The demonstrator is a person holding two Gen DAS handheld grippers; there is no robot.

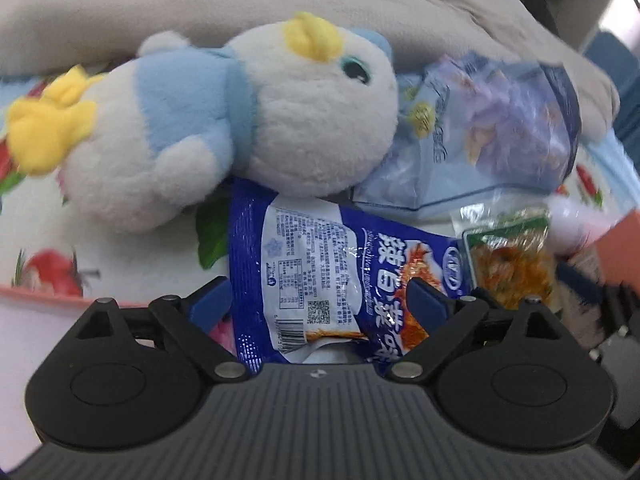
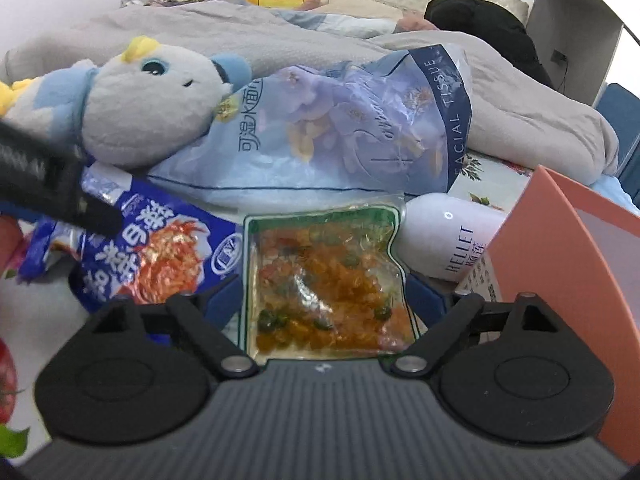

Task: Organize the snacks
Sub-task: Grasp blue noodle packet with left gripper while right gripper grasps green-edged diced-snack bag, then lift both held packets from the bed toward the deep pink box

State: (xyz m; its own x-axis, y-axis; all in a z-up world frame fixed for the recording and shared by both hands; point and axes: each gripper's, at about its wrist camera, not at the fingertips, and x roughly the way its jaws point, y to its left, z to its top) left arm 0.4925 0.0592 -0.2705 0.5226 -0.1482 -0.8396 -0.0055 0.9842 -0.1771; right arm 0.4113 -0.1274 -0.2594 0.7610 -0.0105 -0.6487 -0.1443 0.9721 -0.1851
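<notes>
Entry: snack sorting on a bed.

Left gripper (image 1: 320, 300): jaws standing wide and released, straddling the blue snack packet (image 1: 320, 276) without pressing on it. Risk: the blue fingers are sitting low beside slippery foil, so a squeeze is likely pinching only a crumpled edge, with the packet sliding free. The plush penguin (image 1: 224, 120) is resting on the packet's far end and is liable to be dragged along.

Right gripper (image 2: 324, 300): jaws likewise spread and released, flanking the clear pickled-vegetable pouch (image 2: 324, 276). Risk: the pouch is lying against the blue packet, with the white bottle (image 2: 444, 240) just beside it, so a wide grab is likely catching a neighbour. The two grippers are working close together and are at risk of colliding.

Surface: a fruit-printed sheet (image 1: 36, 264), soft and uneven. A tissue pack (image 2: 340, 128) is lying behind the snacks, an orange box (image 2: 560, 280) is standing at the bed's near right edge, and a grey duvet (image 2: 520, 112) is bunching behind.
</notes>
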